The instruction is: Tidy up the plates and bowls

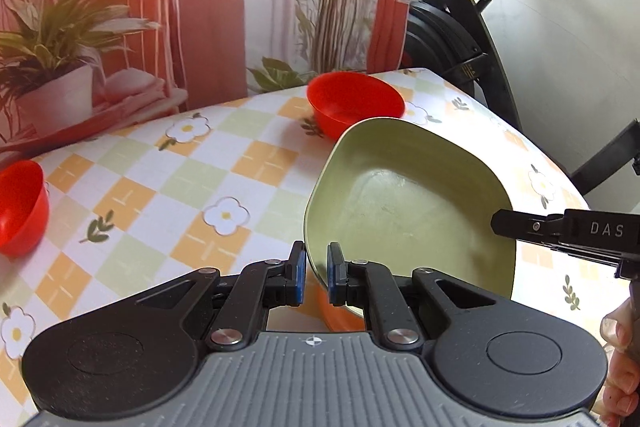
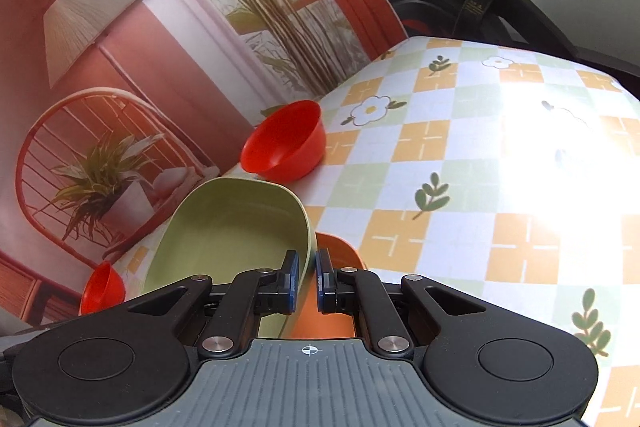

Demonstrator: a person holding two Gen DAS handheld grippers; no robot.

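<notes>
left tool (image 1: 316, 273): clamps green plate (image 1: 408, 203) rim | right tool (image 2: 307, 281): clamps opposite rim | plate tilted

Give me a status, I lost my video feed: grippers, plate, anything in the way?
Both grippers, left and right, shut on green plate rim, plate tilted above orange plate. Two red bowls stand apart on table, not obstructing.

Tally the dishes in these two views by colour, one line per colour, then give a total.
Red bowls: 2, one far, one near the left edge
Green plate: 1, held at its rim
Orange dish: 1, beneath the green plate, only partly visible
Total: 4
</notes>
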